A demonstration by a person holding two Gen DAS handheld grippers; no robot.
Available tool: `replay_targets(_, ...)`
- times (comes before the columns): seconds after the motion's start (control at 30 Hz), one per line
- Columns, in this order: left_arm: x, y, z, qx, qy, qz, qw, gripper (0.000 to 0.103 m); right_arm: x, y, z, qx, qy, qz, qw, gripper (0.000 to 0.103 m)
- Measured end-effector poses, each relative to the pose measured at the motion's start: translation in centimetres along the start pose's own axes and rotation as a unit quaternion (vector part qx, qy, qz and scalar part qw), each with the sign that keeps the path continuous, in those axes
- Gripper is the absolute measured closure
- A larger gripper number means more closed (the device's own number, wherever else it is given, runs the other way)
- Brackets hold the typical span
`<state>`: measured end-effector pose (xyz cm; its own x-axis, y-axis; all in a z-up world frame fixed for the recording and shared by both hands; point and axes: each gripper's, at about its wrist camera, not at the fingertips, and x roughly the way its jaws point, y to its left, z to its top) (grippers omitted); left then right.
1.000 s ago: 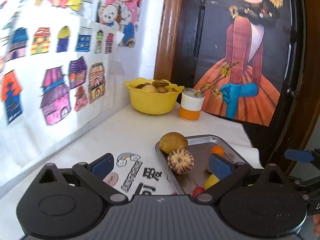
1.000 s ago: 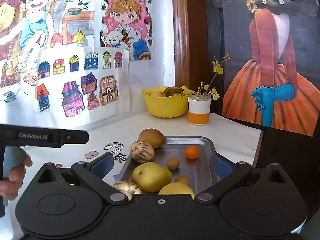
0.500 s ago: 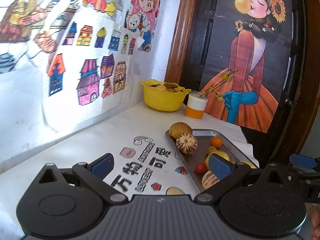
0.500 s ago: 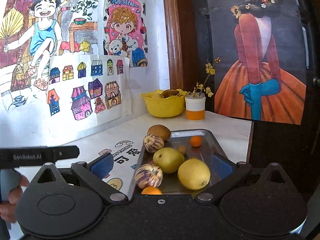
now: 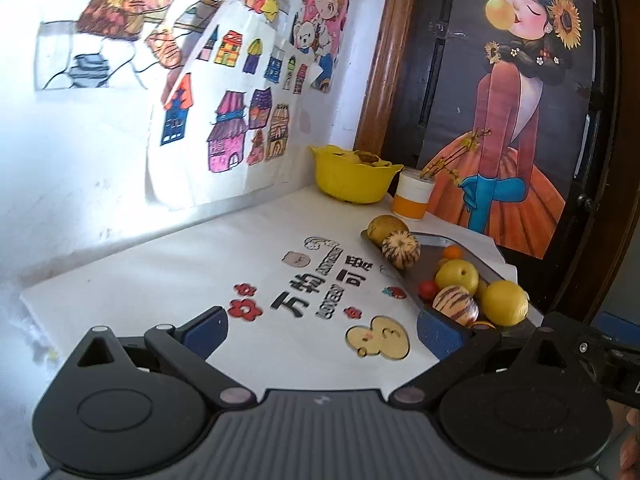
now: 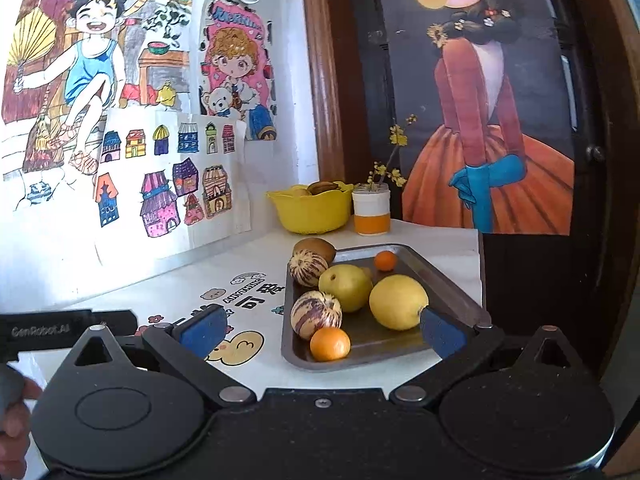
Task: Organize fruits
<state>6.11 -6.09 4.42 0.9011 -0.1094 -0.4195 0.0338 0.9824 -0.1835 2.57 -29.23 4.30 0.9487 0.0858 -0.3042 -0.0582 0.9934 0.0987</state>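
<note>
A metal tray [image 6: 436, 272] on the white table holds several fruits: two striped melons [image 6: 316, 314], a yellow pear [image 6: 346, 286], a lemon [image 6: 398, 300] and two oranges [image 6: 330, 343]. A brown fruit [image 6: 314, 247] lies at the tray's far left corner. A yellow bowl [image 6: 310, 210] with fruit stands at the back. My right gripper [image 6: 322, 330] is open, just short of the tray's near edge. My left gripper [image 5: 322, 330] is open over the printed tablecloth, with the tray [image 5: 436, 242] to its right. Neither holds anything.
A white and orange cup [image 6: 371, 212] with a flower sprig stands beside the bowl. Drawings cover the wall on the left. A dark door with a poster [image 6: 484, 120] rises behind the table. A hand [image 6: 16, 420] holds the left tool.
Both grippers have pulled back from the tray and bowl. More of the table and more fruits show now. Both stayed open.
</note>
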Motion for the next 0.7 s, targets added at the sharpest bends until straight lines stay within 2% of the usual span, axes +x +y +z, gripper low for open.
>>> replay_targets(0.47,-1.9,2.0,-2.7,-0.005,-0.003,0.024,0.9997,0.0,-0.7,0.9,-2.5,-0.009,-0.026,-0.038,0.999,0.001)
replay_targets(0.7,-2.1,2.0,-3.3,0.002,-0.008,0.029,0.9995,0.0,-0.7,0.7,-3.1,-0.005,-0.028,-0.037,0.999,0.001)
